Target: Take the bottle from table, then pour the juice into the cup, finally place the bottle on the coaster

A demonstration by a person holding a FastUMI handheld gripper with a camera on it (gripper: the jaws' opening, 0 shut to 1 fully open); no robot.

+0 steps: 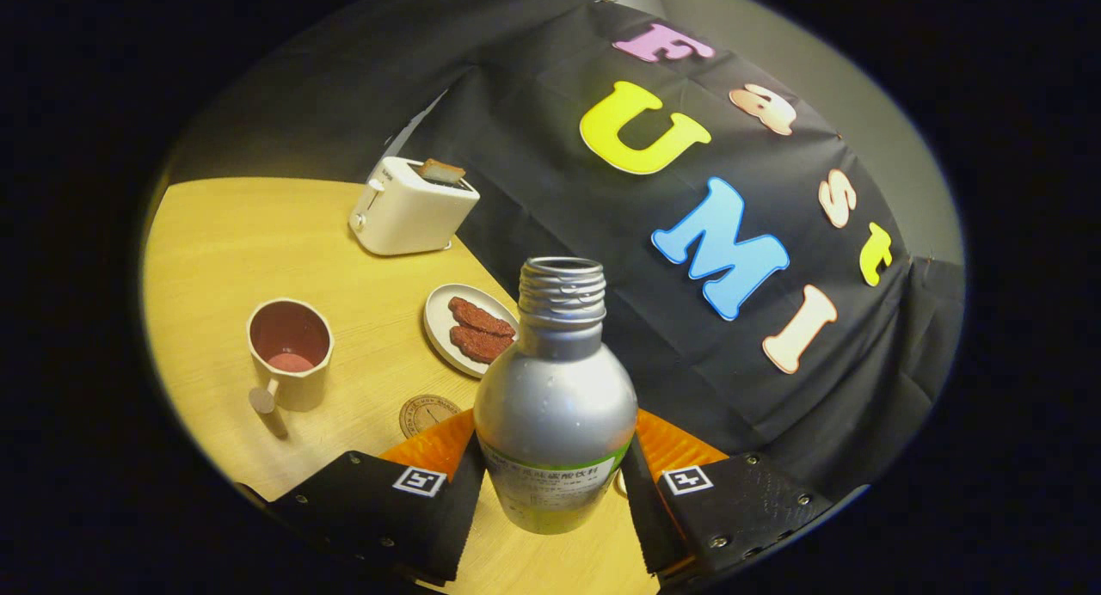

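Pale wood-grain surface, smooth and matte, is seen tilted. Boxy cream toaster, one slice raised, is set at the far edge. Silver metal bottle, rounded shoulders, threaded neck uncapped, is clamped at its labelled waist by the tongs, lifted off the surface. Oval plate with two brown patties is left aside. Cream cup, pinkish liquid inside, sits well apart; pour judged done. Round cork-like coaster lies just ahead.
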